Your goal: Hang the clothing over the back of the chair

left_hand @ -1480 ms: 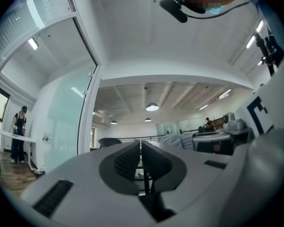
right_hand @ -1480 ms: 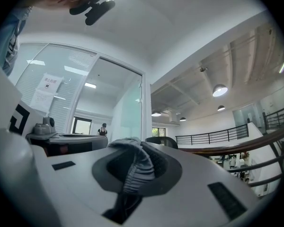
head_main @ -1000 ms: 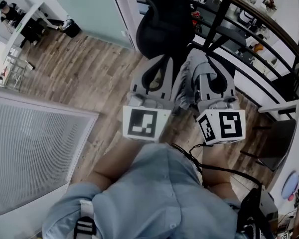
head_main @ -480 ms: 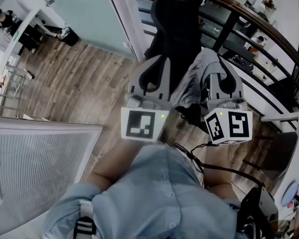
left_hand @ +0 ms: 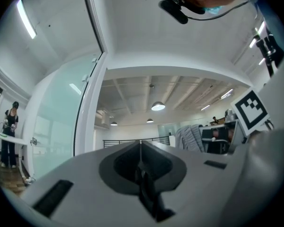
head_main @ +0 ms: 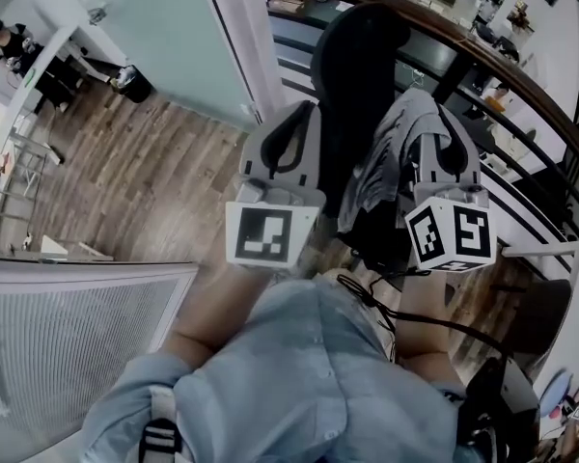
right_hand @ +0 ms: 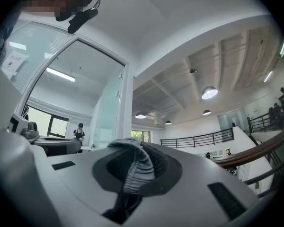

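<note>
A black office chair [head_main: 355, 70] stands just beyond both grippers in the head view, its high back toward me. My right gripper [head_main: 436, 128] is shut on a grey clothing item [head_main: 391, 157], which hangs in folds down its left side, in front of the chair back. In the right gripper view, striped grey fabric [right_hand: 138, 167] bunches between the closed jaws of my right gripper [right_hand: 132, 144]. My left gripper [head_main: 291, 123] is left of the chair back, shut, with no cloth seen in it. From the left gripper [left_hand: 141, 144], the clothing [left_hand: 189, 138] shows off to the right.
A dark curved railing [head_main: 482, 37] runs behind the chair, with a lower floor beyond it. A glass partition with a white frame [head_main: 236, 27] stands at the left. A white slatted panel [head_main: 58, 345] lies low on the left. A person stands at a desk [head_main: 24, 37] far left.
Both grippers have moved forward and a little up toward the chair, carrying the clothing. The chair back now sits between and just beyond them.
</note>
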The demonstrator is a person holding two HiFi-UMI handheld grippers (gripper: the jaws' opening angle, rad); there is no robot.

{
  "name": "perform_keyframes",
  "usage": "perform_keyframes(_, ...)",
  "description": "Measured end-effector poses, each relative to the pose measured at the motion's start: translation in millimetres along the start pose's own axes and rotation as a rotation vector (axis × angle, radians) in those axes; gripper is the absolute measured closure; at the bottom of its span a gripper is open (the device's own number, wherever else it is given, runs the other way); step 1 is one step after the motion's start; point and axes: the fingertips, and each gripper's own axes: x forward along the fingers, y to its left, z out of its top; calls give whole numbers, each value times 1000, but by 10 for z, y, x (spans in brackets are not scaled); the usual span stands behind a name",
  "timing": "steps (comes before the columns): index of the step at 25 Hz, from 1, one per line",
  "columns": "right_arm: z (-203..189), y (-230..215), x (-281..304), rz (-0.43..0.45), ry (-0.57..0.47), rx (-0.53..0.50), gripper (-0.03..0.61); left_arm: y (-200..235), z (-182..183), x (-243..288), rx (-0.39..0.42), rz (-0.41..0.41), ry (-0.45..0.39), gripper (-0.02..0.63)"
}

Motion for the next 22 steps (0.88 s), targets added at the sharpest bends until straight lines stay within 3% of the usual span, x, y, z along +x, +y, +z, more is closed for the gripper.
perform_keyframes(22,84,-533,773,43,-45,15,548,386,-195,585,13,164,32,600)
